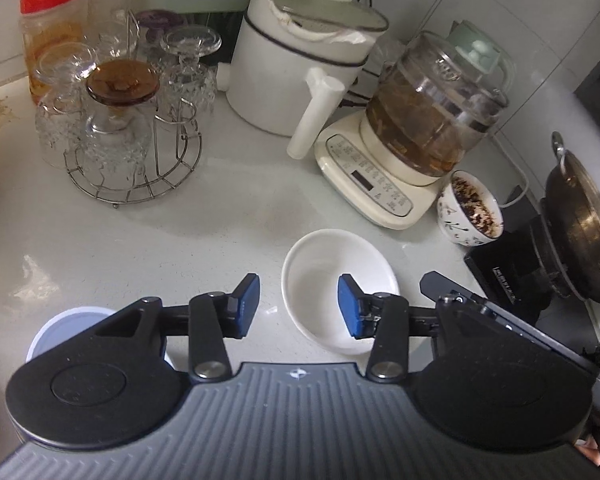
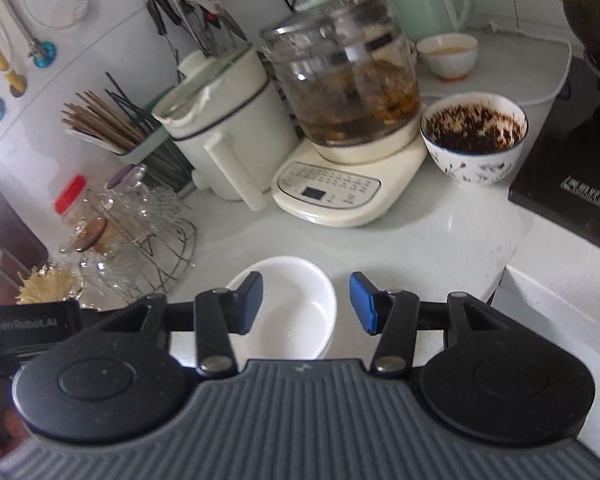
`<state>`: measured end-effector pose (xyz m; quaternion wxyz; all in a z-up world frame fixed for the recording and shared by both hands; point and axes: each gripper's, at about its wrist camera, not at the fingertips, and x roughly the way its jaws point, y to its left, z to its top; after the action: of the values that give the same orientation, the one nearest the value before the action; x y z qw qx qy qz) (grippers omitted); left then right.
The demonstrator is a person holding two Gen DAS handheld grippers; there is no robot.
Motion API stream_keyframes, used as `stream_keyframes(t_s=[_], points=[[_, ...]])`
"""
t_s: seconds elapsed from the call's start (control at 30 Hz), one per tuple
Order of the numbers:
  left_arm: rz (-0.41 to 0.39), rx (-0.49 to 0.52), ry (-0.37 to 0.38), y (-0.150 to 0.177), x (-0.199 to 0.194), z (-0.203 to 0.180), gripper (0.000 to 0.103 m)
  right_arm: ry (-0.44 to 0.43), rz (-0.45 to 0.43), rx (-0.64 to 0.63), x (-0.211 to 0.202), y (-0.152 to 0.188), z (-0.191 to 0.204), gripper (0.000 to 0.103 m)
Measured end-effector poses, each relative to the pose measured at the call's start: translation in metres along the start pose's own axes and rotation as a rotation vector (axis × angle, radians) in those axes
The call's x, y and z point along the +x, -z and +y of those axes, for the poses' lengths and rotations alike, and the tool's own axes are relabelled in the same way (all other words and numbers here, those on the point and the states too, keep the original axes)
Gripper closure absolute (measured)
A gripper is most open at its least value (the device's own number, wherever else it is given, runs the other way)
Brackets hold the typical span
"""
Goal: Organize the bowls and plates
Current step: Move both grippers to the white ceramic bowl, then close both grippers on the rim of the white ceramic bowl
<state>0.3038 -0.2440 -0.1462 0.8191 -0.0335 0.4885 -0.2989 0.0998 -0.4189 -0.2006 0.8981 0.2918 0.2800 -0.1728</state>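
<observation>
A white bowl [image 1: 332, 280] sits empty on the pale bench [image 1: 180, 232], in front of the glass kettle [image 1: 432, 112]. The left hand-held gripper [image 1: 298, 306] hangs over the bowl's near-left rim, jaws spread, nothing pinched. The right hand-held gripper [image 2: 306, 304] hangs over its right rim, jaws likewise spread and empty. A dirty patterned bowl [image 2: 474, 136] stands by the kettle.
</observation>
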Motion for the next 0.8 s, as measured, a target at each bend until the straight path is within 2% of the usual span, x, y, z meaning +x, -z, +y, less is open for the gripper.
stream_keyframes(t_s=[0.2, 0.43, 0.63, 0.7, 0.73, 0.8], points=[[0.042, -0.006, -0.011, -0.011, 0.026, 0.006, 0.054, -0.018, 0.056, 0.042, 0.026, -0.004, -0.007, 0.051], [0.095, -0.012, -0.013, -0.015, 0.055, 0.012, 0.054, 0.026, 0.148, 0.051, 0.054, -0.001, -0.011, 0.052], [0.149, -0.018, -0.017, -0.015, 0.074, 0.021, 0.054, 0.037, 0.173, 0.084, 0.062, 0.009, -0.021, 0.053], [0.164, -0.009, -0.011, -0.013, 0.078, 0.022, 0.054, 0.032, 0.182, 0.1, 0.065, 0.011, -0.023, 0.056], [0.17, -0.006, -0.008, -0.013, 0.08, 0.021, 0.054, 0.029, 0.187, 0.108, 0.067, 0.012, -0.024, 0.061], [0.183, -0.008, 0.001, -0.012, 0.085, 0.022, 0.055, 0.026, 0.188, 0.121, 0.068, 0.013, -0.023, 0.062]])
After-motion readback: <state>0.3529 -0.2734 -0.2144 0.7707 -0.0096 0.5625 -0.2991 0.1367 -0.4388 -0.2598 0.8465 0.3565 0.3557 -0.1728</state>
